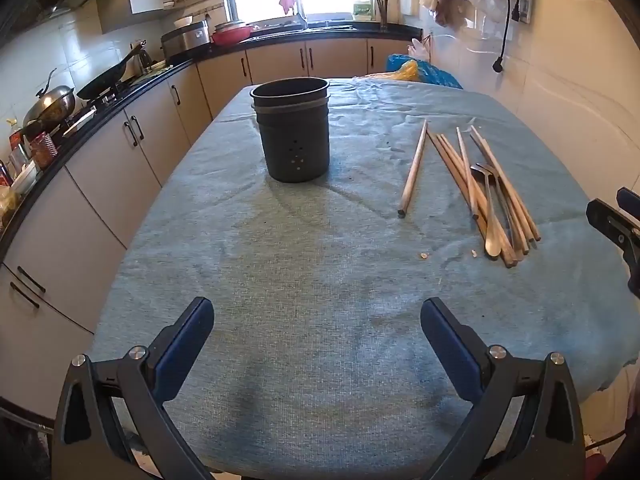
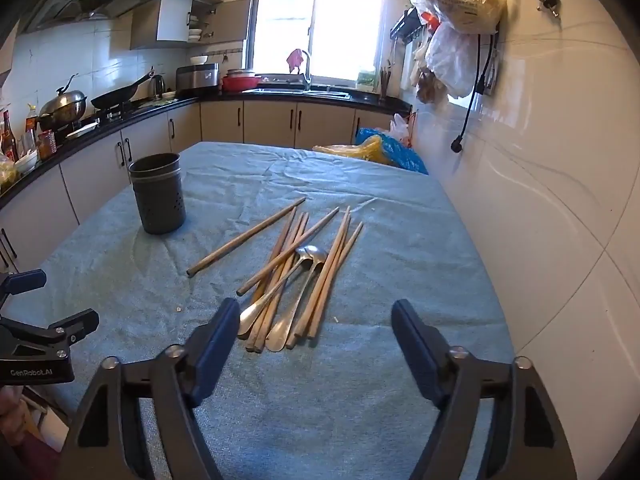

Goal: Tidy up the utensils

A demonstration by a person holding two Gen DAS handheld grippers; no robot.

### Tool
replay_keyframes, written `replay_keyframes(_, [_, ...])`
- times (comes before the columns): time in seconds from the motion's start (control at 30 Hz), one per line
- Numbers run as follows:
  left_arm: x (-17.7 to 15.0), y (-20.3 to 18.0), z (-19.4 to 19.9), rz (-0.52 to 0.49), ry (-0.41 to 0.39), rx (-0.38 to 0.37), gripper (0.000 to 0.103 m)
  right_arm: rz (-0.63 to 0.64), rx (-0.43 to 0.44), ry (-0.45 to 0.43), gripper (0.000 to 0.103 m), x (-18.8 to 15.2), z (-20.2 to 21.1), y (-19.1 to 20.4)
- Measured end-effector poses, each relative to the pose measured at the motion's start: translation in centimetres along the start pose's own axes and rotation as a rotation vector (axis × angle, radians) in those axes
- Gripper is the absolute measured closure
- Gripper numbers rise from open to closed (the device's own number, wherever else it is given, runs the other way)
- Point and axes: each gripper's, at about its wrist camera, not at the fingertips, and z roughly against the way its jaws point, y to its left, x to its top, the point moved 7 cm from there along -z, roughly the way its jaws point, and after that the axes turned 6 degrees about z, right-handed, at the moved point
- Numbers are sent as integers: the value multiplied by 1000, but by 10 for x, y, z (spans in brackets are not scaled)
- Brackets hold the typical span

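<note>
A dark perforated utensil holder (image 1: 294,132) (image 2: 158,194) stands upright on the blue tablecloth (image 1: 312,264) (image 2: 168,276). To its right lies a heap of wooden chopsticks (image 1: 480,184) (image 2: 320,264) with two metal spoons (image 1: 490,216) (image 2: 296,292) on them. One chopstick (image 1: 414,170) (image 2: 246,236) lies apart on the holder's side. My left gripper (image 1: 316,320) hovers open over bare cloth, well short of the holder. My right gripper (image 2: 314,322) is open just short of the near ends of the heap, with nothing between its fingers; its left finger (image 2: 218,330) is close to a spoon handle.
The table's right side runs along a white tiled wall (image 2: 552,184) with hanging plastic bags (image 2: 460,4) and a dangling cord. Blue and yellow bags (image 2: 384,150) sit beyond the far edge. Kitchen counter (image 1: 120,92) with wok and pots runs along the left.
</note>
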Motion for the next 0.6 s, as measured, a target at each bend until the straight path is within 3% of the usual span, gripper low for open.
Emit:
replay_keyframes(0.17, [0,2,-3,-3,-11,7,0,-16,14,25,41,-2,-6,-1])
replay_keyframes(0.6, [-2,4,-1,-4,-8,7,0,-10,32,29,41,1,-6,5])
